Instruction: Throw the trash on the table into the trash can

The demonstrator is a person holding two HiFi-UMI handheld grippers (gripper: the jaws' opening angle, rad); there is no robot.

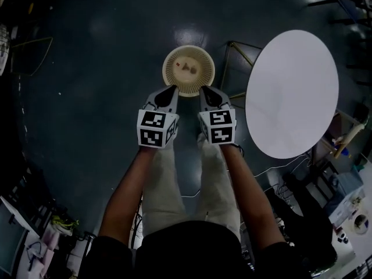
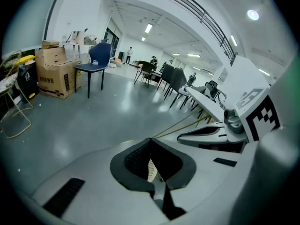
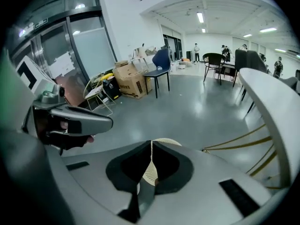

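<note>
The left hand-held gripper and the right hand-held gripper are side by side, held up over the dark floor. The left one is clenched, its 2 jaws pressed tip to tip with nothing in them. The right one is clenched the same way and holds nothing too. Just past their tips the round cream trash can stands on the floor. Small bits of trash lie at its bottom. The round white bench stands near the trash can, on its right.
</note>
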